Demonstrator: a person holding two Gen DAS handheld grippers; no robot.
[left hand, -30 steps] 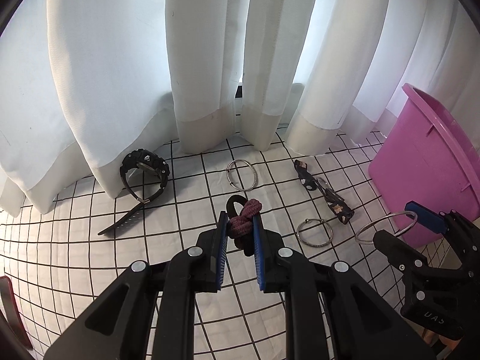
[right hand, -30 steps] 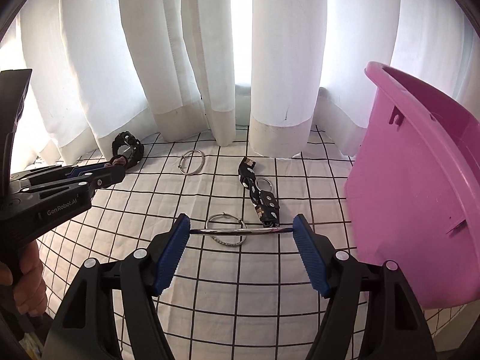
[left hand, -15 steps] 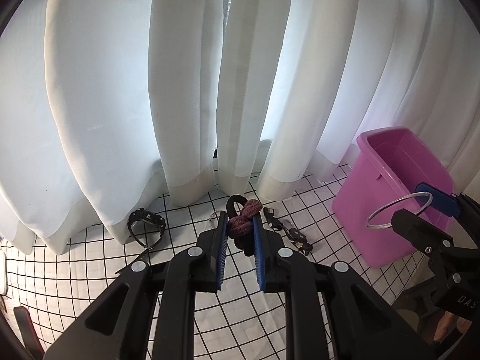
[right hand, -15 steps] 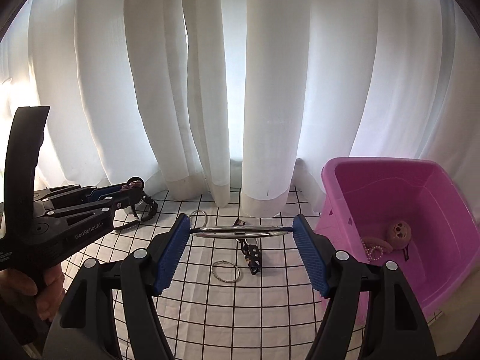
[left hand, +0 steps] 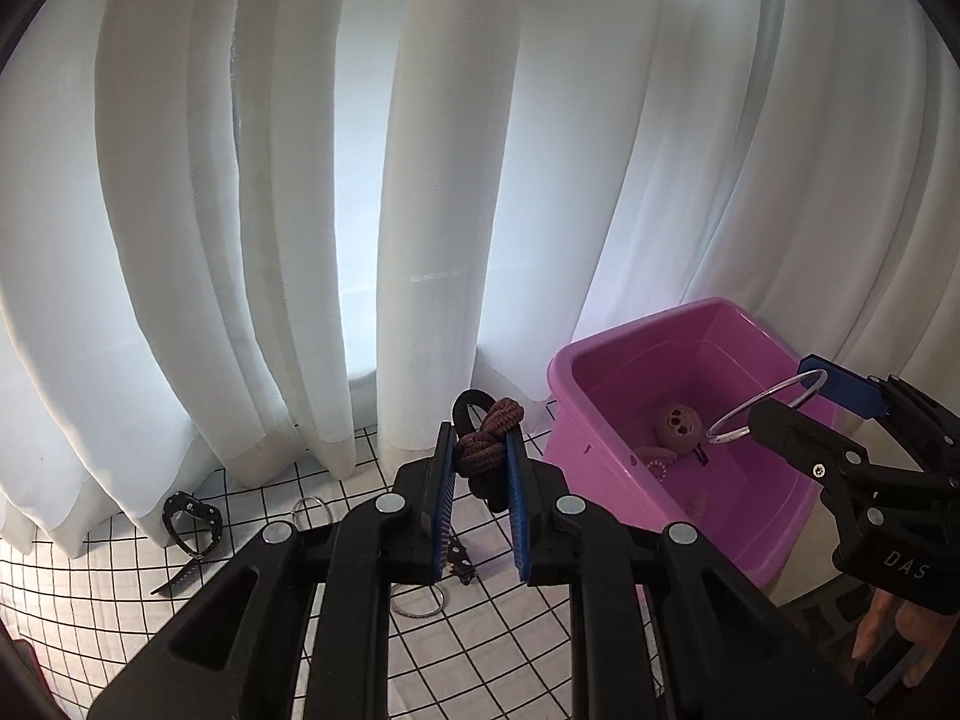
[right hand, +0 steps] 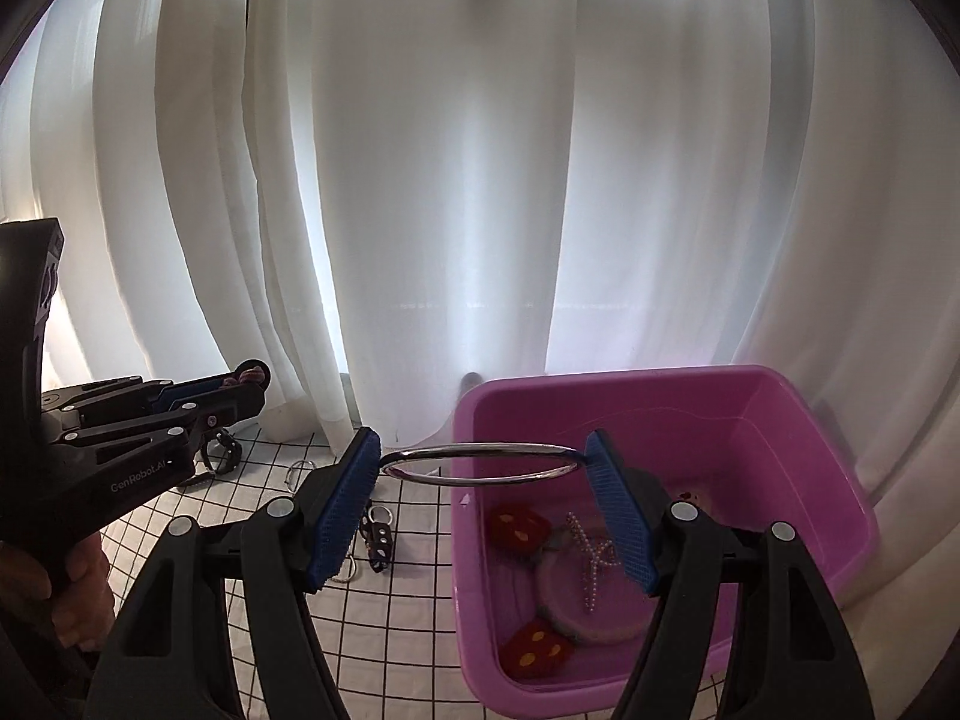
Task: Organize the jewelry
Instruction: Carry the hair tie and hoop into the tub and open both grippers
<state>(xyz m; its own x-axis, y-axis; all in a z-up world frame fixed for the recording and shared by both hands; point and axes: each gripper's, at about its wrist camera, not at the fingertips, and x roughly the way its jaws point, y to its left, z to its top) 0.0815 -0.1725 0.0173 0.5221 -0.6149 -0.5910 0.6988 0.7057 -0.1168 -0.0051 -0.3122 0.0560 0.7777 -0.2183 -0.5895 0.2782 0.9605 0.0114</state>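
Observation:
My left gripper (left hand: 480, 456) is shut on a knotted maroon hair tie (left hand: 489, 441), held high above the checked cloth, left of the pink bin (left hand: 606, 480). My right gripper (right hand: 483, 468) is shut on a silver bangle (right hand: 480, 465), held flat between its blue pads over the left rim of the pink bin (right hand: 840, 480). The bangle also shows in the left wrist view (left hand: 762, 408), above the bin. The bin holds a pearl necklace (right hand: 591, 558), red plush pieces (right hand: 519, 531) and a pink round item (right hand: 564, 600).
On the checked cloth lie a black watch (left hand: 192, 522), a silver ring (left hand: 312, 507), another silver ring (left hand: 420, 606) and a black studded strap (right hand: 378, 537). White curtains (right hand: 420, 180) hang close behind the cloth and bin.
Both grippers rose and moved right towards the pink bin. The right gripper with the bangle is now over the bin's left rim; the bin's inside has come into view.

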